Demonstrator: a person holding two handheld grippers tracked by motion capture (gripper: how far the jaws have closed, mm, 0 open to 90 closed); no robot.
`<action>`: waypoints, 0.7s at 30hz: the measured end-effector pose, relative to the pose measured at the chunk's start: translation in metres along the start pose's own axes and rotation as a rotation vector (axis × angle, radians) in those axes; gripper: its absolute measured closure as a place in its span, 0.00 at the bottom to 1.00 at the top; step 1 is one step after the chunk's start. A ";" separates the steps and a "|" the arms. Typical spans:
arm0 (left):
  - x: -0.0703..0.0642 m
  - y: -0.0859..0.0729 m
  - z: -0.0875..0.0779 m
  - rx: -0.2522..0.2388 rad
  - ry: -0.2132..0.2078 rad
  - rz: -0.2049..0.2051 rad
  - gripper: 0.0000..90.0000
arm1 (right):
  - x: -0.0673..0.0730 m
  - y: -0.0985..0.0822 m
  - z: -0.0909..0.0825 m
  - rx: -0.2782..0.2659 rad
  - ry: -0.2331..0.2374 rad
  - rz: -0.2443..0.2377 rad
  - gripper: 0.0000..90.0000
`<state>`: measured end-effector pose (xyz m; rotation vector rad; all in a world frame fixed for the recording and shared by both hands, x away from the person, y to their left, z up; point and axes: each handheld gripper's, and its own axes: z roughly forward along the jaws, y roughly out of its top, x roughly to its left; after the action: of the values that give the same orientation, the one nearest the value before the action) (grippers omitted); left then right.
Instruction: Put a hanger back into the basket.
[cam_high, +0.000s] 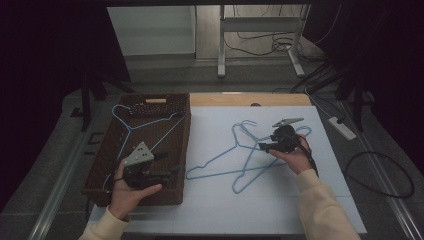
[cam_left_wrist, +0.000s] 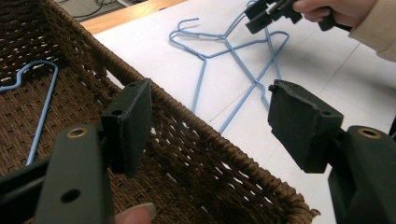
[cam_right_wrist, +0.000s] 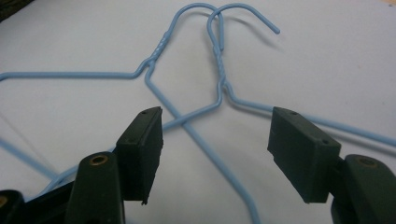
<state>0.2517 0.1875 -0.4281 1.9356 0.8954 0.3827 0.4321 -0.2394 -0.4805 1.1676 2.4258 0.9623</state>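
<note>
Two blue wire hangers lie crossed on the white tabletop (cam_high: 250, 210), one (cam_high: 215, 159) to the left and the other (cam_high: 256, 170) to its right. Their hooks (cam_right_wrist: 219, 60) sit side by side. My right gripper (cam_high: 264, 145) hovers just above their necks, open, with the crossing wires (cam_right_wrist: 187, 121) showing between its jaws (cam_right_wrist: 215, 126). A third blue hanger (cam_high: 145, 125) lies inside the brown wicker basket (cam_high: 186, 145) at the left. My left gripper (cam_high: 167, 165) hangs open over the basket's near right part, its jaws (cam_left_wrist: 210, 107) holding nothing.
A bare wooden strip (cam_high: 250, 99) runs along the table's far edge. On the floor beyond stand a metal table frame (cam_high: 260, 45), loose cables (cam_high: 380, 175) and a white power strip (cam_high: 342, 127). The tabletop extends toward the person in front of the hangers.
</note>
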 end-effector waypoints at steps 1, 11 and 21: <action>0.000 0.000 0.000 -0.001 0.001 -0.002 0.35 | -0.002 0.003 0.004 0.007 0.005 0.002 0.40; 0.002 -0.002 0.001 0.002 -0.001 -0.005 0.35 | -0.010 0.026 0.035 0.079 0.003 -0.045 0.45; 0.004 0.000 -0.003 -0.009 0.000 -0.006 0.35 | -0.009 0.045 0.063 0.147 0.000 -0.086 0.54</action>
<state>0.2525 0.1927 -0.4268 1.9241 0.8981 0.3831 0.4962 -0.1977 -0.4967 1.0984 2.5614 0.7701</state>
